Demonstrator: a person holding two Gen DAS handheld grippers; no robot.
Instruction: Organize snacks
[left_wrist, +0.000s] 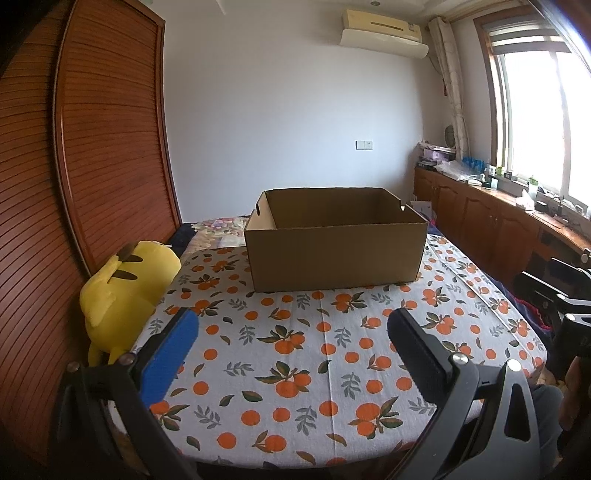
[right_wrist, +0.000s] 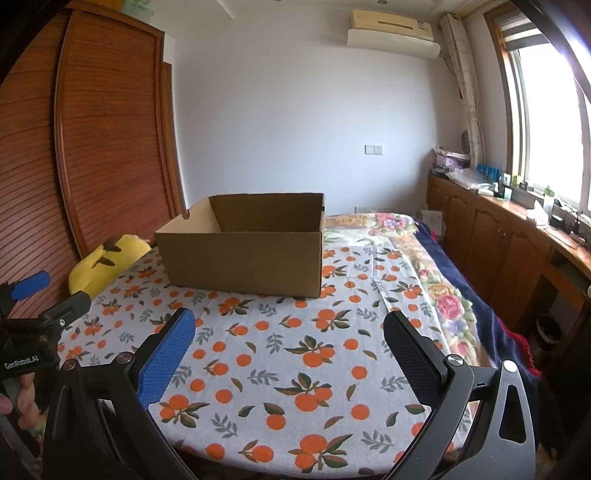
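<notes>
An open brown cardboard box stands on the orange-print cloth, ahead of both grippers; it also shows in the right wrist view. Its inside floor is hidden; no snacks show in either view. My left gripper is open and empty, held above the cloth in front of the box. My right gripper is open and empty, in front of the box and a little right of it. The left gripper also shows at the left edge of the right wrist view.
A yellow plush toy lies at the cloth's left edge against the wooden slatted wardrobe. A floral blanket covers the bed to the right. Wooden cabinets with clutter run under the window.
</notes>
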